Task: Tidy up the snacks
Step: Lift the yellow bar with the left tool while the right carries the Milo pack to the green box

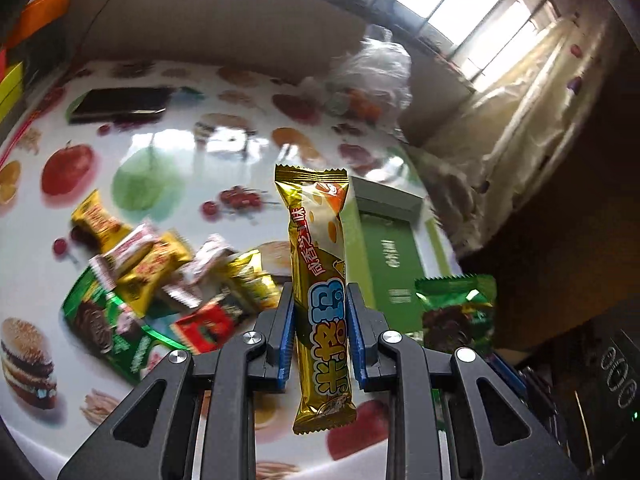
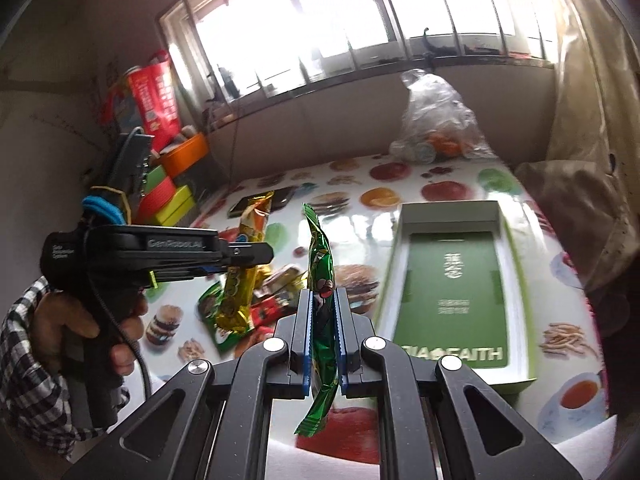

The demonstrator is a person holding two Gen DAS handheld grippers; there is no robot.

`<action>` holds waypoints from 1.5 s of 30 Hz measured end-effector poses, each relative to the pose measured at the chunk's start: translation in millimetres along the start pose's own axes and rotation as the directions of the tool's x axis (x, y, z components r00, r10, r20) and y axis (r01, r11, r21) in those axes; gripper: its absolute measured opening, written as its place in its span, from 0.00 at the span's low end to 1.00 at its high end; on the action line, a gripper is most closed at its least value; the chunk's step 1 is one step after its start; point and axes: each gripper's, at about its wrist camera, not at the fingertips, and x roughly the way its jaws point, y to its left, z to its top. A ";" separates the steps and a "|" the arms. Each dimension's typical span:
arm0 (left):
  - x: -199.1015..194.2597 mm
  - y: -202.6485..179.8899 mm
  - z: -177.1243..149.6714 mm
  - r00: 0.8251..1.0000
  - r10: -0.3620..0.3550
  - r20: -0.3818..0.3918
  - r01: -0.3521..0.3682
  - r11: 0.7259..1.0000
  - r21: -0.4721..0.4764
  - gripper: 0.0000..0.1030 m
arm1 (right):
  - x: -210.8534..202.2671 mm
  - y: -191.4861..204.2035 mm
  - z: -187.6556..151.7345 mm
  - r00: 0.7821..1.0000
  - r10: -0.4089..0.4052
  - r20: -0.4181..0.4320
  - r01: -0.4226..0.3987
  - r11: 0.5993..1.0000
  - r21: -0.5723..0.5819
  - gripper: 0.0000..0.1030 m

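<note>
Fruit-print table (image 2: pixel 460 184), gold bar (image 1: pixel 320 292) in left gripper (image 1: pixel 320 332)

Snack bar (image 1: pixel 320 300) upright between the fingers of the left gripper (image 1: pixel 320 332), above the table (image 1: pixel 168 140). Snack packet (image 2: pixel 322 316) edge-on in the right gripper (image 2: pixel 323 336), right of the bar. Heap of snacks (image 1: pixel 160 280) on the table, left of both. Open box (image 2: pixel 452 280) lying to the right. Phone (image 1: pixel 120 105) at the far left. Plastic bag (image 2: pixel 436 120) at the far edge, beneath the window (image 2: pixel 360 20).
</note>
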 end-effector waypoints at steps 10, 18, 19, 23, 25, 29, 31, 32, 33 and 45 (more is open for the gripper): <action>25.2 -54.1 8.7 0.998 -0.055 -0.029 0.058 0.994 0.090 0.24 | -7.2 -48.4 14.1 0.996 -0.093 0.014 0.091 0.993 0.078 0.09; 43.5 -75.3 11.2 0.997 -0.054 -0.047 0.059 0.991 0.118 0.24 | -7.2 -73.8 17.7 0.990 -0.139 0.008 0.137 0.985 0.100 0.09; 45.7 -78.9 11.3 0.998 -0.043 -0.041 0.048 0.990 0.130 0.24 | -7.6 -76.2 17.4 0.990 -0.142 0.007 0.140 0.985 0.102 0.09; 53.4 -86.7 9.0 0.998 -0.037 -0.044 0.043 0.988 0.151 0.24 | -3.5 -85.7 17.7 0.988 -0.153 -0.001 0.152 0.982 0.112 0.09; 56.3 -91.5 7.6 0.999 -0.026 -0.036 0.031 0.984 0.173 0.24 | -0.4 -91.5 17.5 0.988 -0.156 -0.008 0.155 0.980 0.123 0.09; 66.8 -96.4 4.6 0.999 -0.022 -0.042 0.029 0.983 0.183 0.24 | 7.8 -101.2 17.1 0.988 -0.152 -0.023 0.153 0.978 0.142 0.09; 72.5 -98.6 2.8 0.998 -0.024 -0.051 0.033 0.982 0.186 0.24 | 12.1 -105.3 17.1 0.989 -0.145 -0.030 0.148 0.978 0.149 0.09; 75.8 -99.2 2.0 0.998 -0.025 -0.057 0.035 0.982 0.184 0.24 | 13.8 -106.5 16.9 0.989 -0.145 -0.034 0.148 0.977 0.150 0.09; 78.2 -99.3 1.4 0.998 -0.014 -0.056 0.024 0.982 0.189 0.24 | 15.7 -107.7 16.9 0.989 -0.145 -0.038 0.149 0.977 0.151 0.09; 99.9 -110.2 -9.4 0.997 -0.004 -0.080 0.022 0.976 0.215 0.24 | 37.0 -126.6 11.8 0.991 -0.106 -0.087 0.121 0.974 0.192 0.09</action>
